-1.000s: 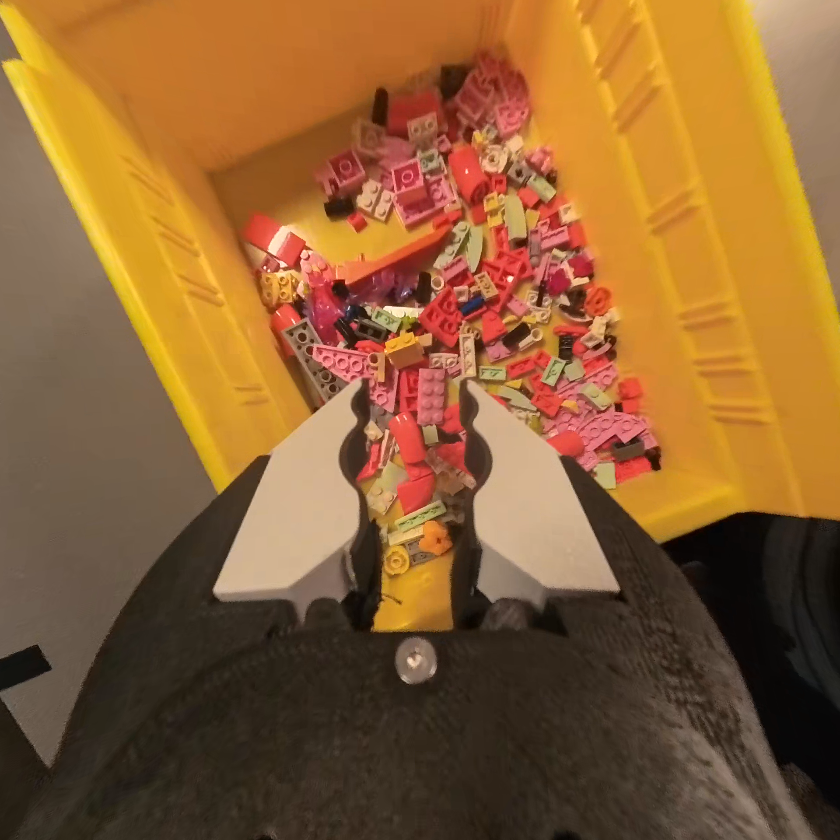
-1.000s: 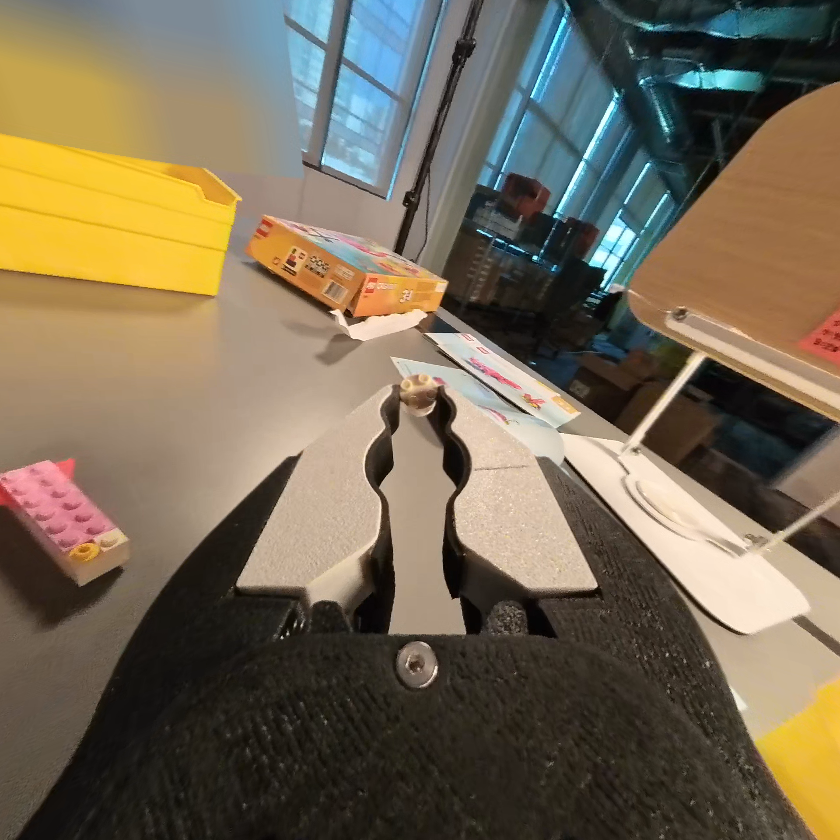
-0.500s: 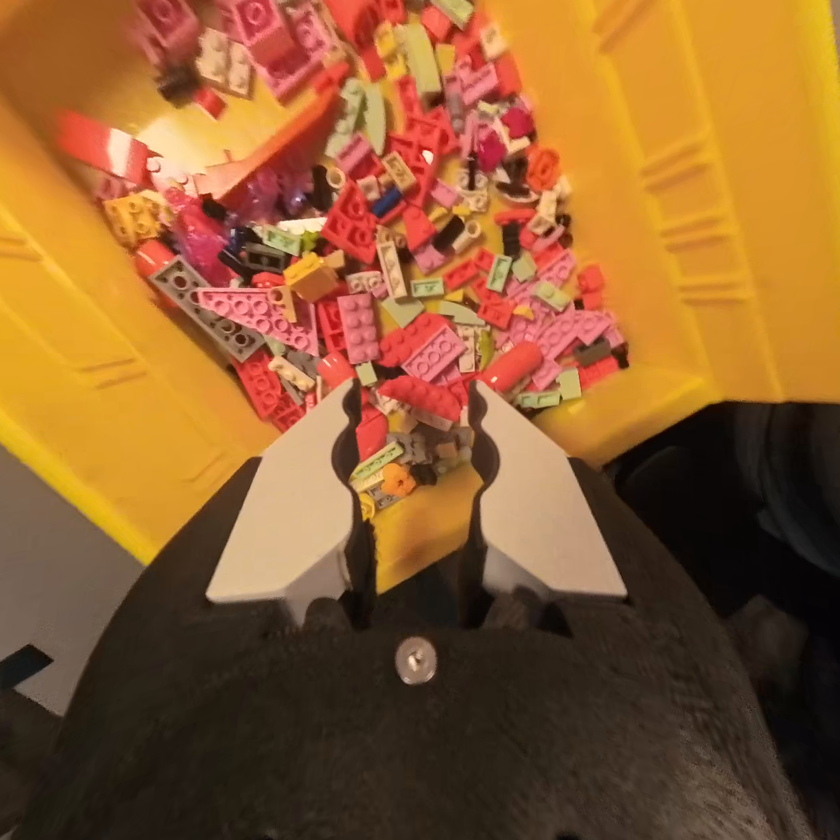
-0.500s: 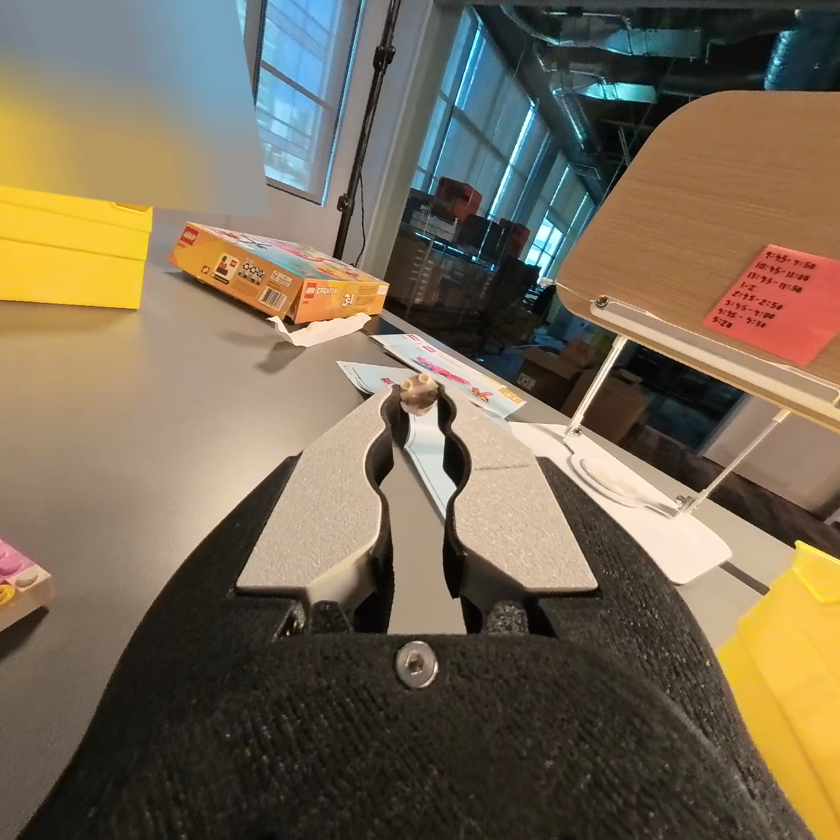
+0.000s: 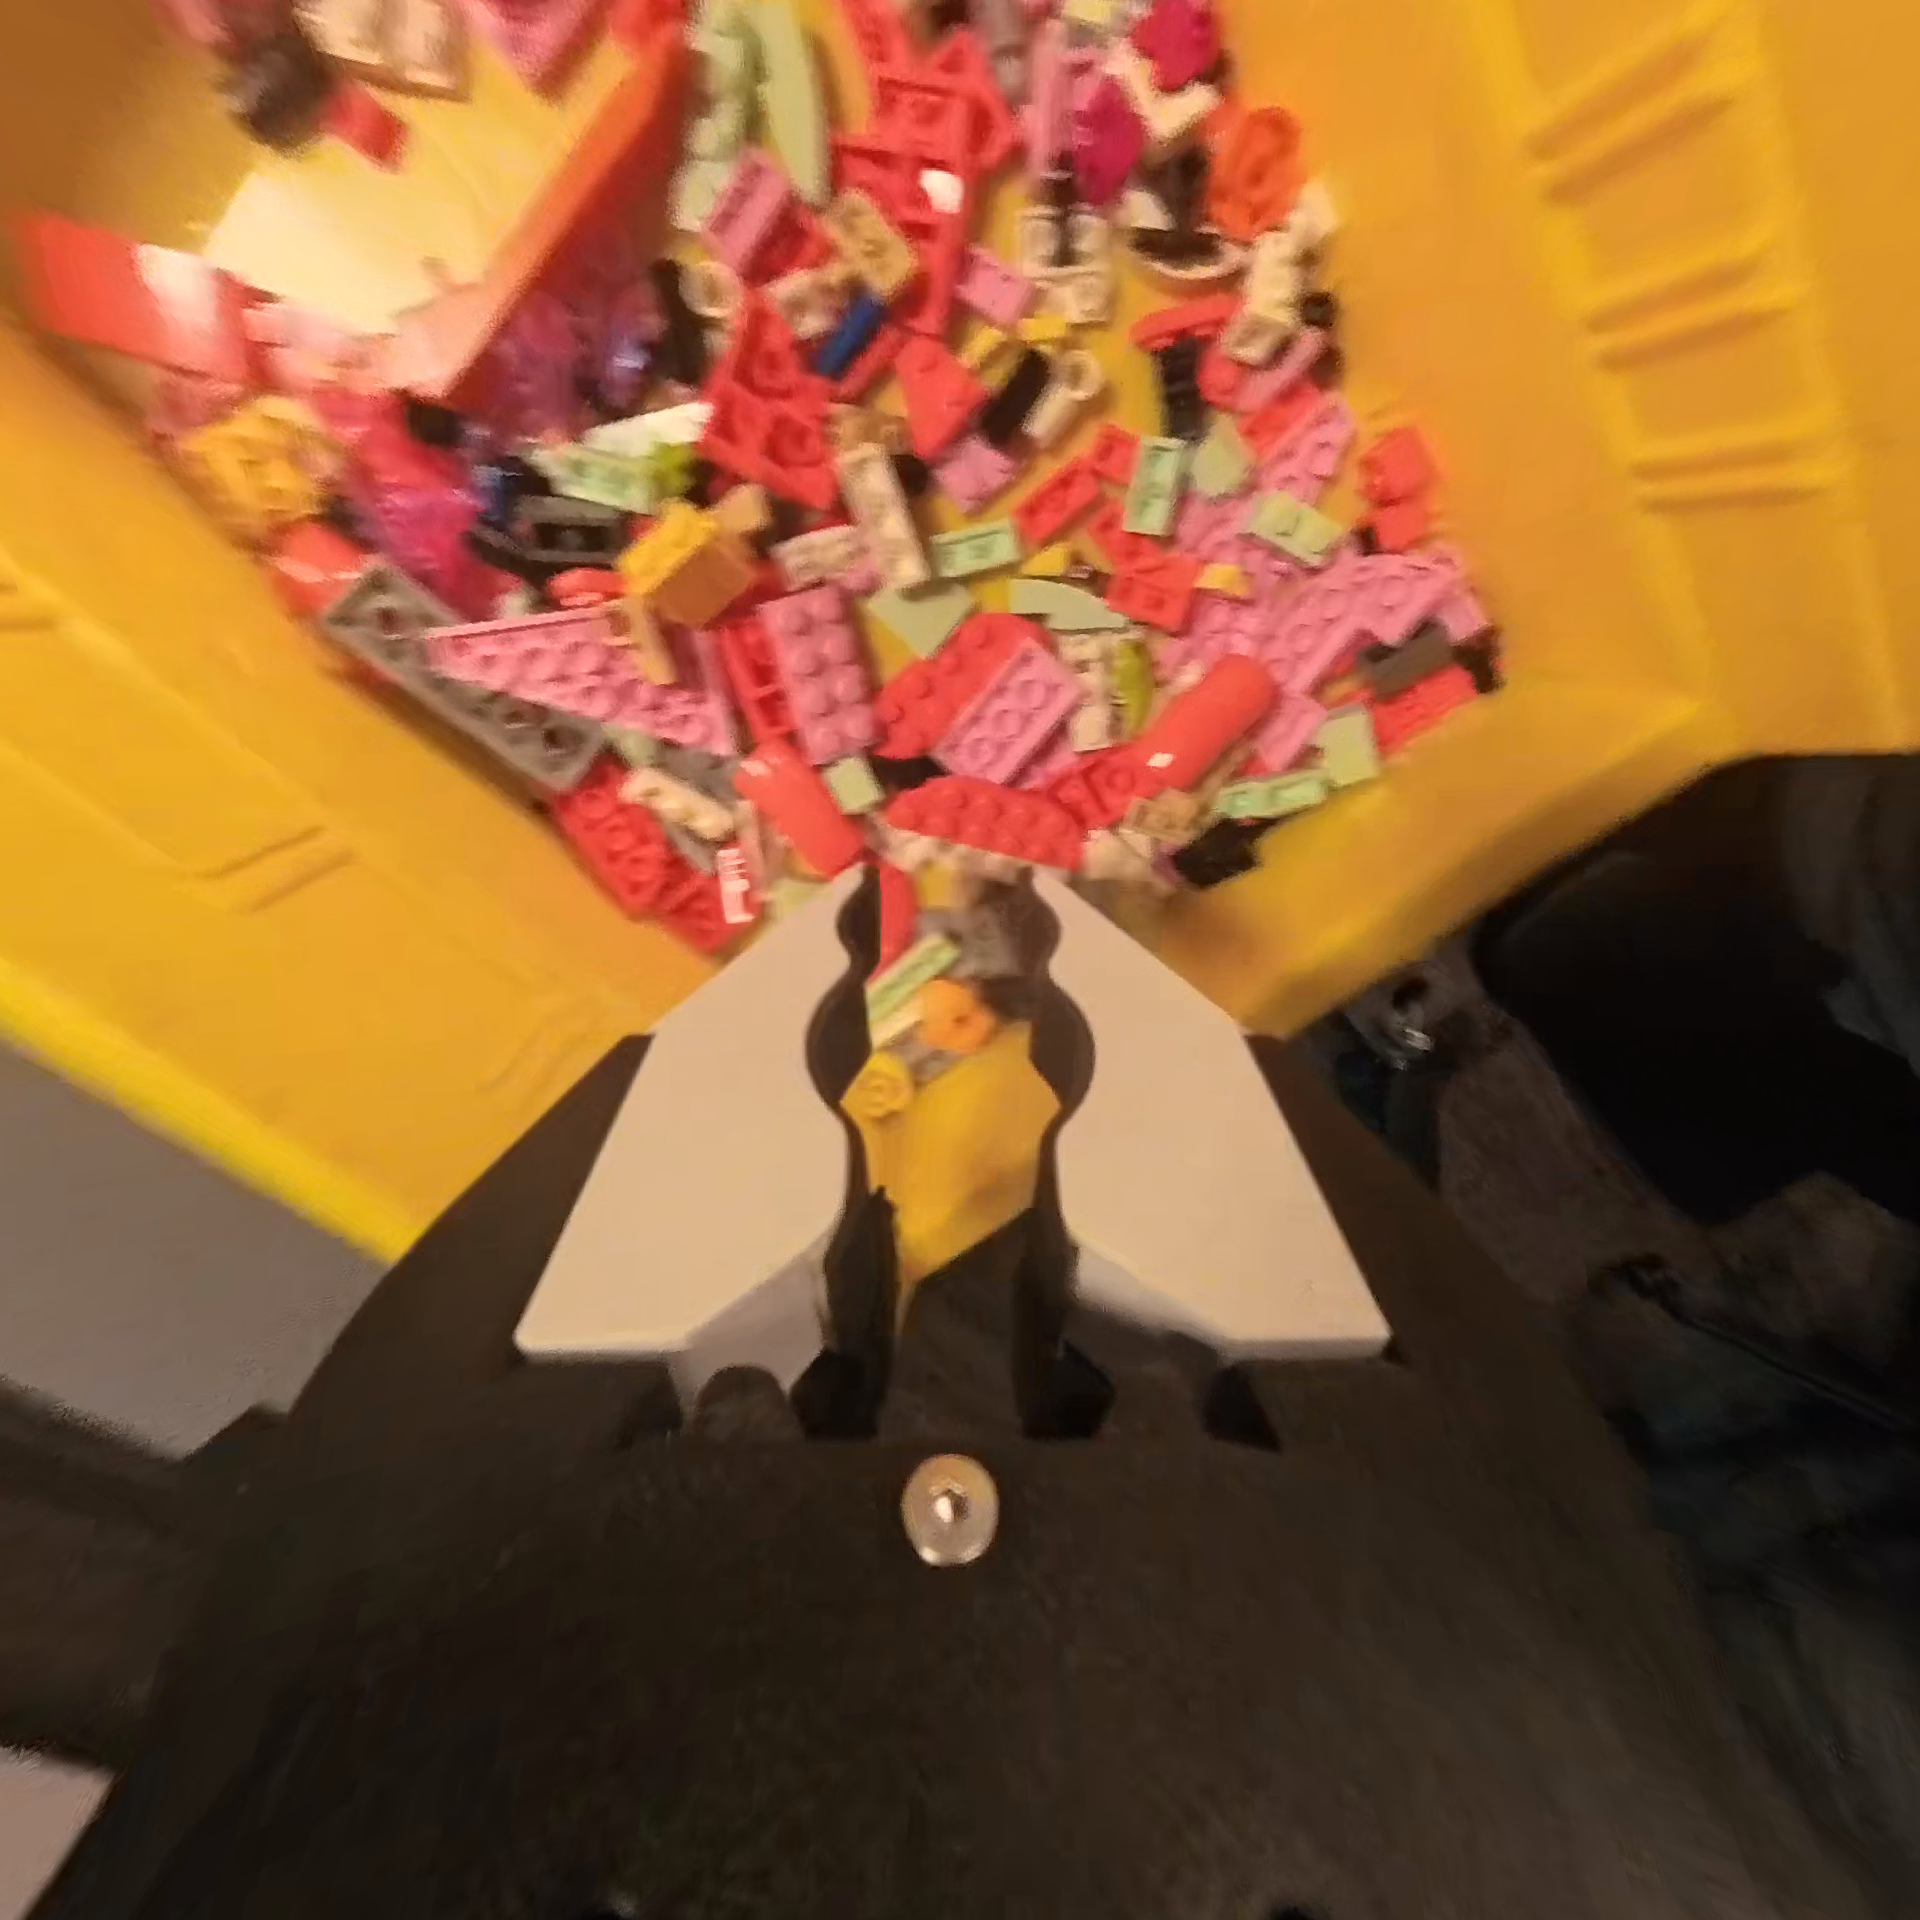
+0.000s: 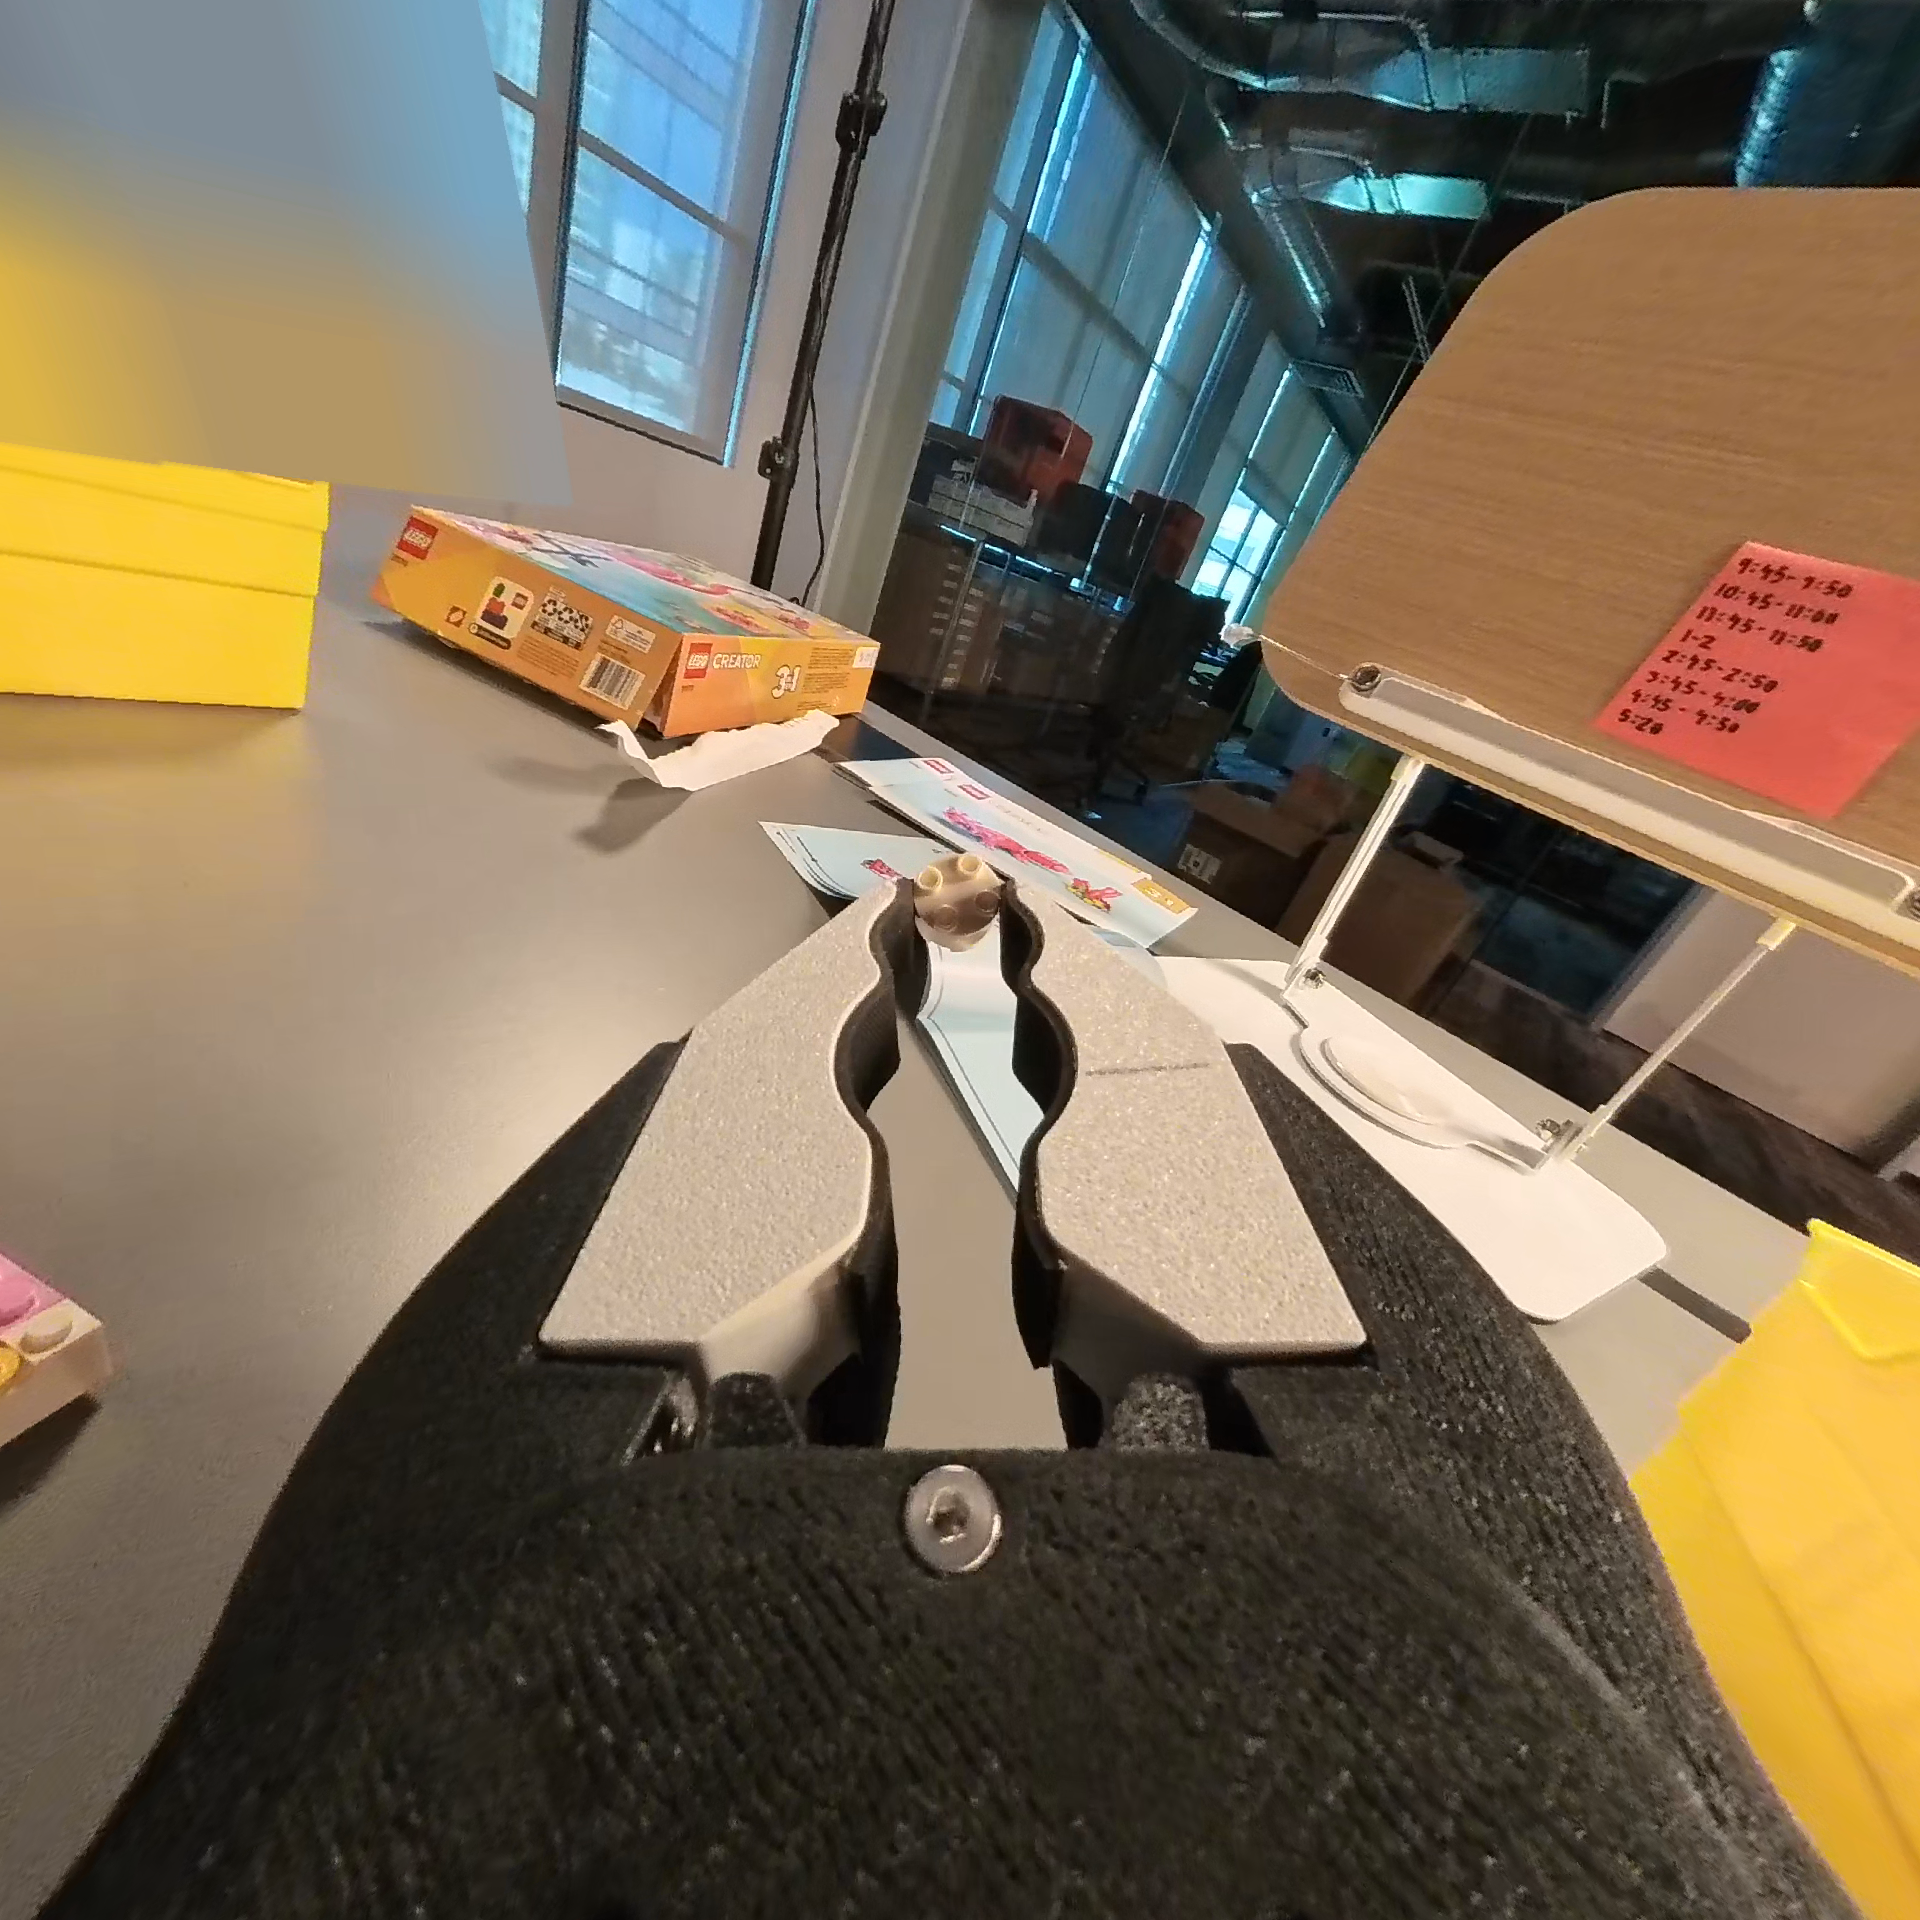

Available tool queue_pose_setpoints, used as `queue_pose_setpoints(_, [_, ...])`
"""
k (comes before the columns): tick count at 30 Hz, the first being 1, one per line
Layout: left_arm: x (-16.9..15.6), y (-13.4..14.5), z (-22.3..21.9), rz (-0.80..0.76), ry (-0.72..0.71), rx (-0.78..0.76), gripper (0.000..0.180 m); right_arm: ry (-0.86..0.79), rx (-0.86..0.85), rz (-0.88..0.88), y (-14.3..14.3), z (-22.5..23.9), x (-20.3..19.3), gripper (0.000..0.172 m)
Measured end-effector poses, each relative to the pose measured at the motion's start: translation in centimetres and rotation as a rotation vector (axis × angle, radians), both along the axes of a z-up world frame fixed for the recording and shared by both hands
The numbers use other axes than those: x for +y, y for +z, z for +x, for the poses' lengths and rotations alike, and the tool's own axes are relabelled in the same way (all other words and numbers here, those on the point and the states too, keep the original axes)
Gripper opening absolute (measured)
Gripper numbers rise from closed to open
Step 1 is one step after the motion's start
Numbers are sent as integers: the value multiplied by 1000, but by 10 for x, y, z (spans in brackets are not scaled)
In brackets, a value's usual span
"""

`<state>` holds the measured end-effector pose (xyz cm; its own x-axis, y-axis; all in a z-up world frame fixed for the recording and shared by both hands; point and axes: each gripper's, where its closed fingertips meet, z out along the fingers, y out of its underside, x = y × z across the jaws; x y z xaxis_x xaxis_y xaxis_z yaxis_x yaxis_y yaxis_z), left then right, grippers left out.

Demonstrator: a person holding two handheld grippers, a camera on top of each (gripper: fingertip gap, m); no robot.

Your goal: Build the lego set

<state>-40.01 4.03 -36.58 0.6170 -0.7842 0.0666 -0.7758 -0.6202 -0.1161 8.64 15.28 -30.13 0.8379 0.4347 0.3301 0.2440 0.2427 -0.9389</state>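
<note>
Right wrist view: a small round beige brick [image 6: 958, 910] with four studs sits pinched at the very tips of the right gripper [image 6: 958, 920], both pads pressing its sides, above the grey tabletop [image 6: 312, 935]. Such a piece is judged light, rigid and smooth; its curved wall gives the pads little to bite on, so it could twist or pop out, and a hold across the widest part of the round seems safest. Just beyond lie pale blue instruction booklets [image 6: 1039, 852], then an orange toy box [image 6: 623, 634] with a torn flap. A white stand carrying a wooden board [image 6: 1610, 447] with a red note is to the right; yellow bins [image 6: 156, 592] stand far left and near right. A pink brick assembly [image 6: 42, 1340] rests at the left edge.

Left wrist view: the left gripper [image 5: 951, 894] hangs over the near end of a yellow bin [image 5: 260, 831] of mixed red, pink and green bricks [image 5: 935, 540]. Its jaws stand partly spread; motion blur leaves it unclear whether they pinch any piece.
</note>
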Motion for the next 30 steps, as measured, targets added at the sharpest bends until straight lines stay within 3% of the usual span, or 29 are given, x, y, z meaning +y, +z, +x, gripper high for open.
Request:
queue_pose_setpoints(4, [-23,-14,4,-144,-24,24,17,1,2,0,0,0,0,14])
queue_pose_setpoints(8, [-29,-26,-2,-160,-48,79,18,7,2,0,0,-1,-1,14])
queue_pose_setpoints(13, [-29,-35,-3,-162,20,73,24,14,3,0,0,-1,-1,14])
queue_pose_setpoints(16, [-28,-38,-8,-148,34,103,17,15,3,0,0,-2,-1,14])
queue_pose_setpoints(19, [-26,-36,-16,-102,-10,139,14,16,2,0,0,-2,-1,14])
queue_pose_setpoints(21, [-21,-31,-21,-44,-35,151,3,17,2,0,0,-2,-1,14])
queue_pose_setpoints(30, [5,7,-21,224,-51,46,3,26,3,0,0,-3,-2,14])
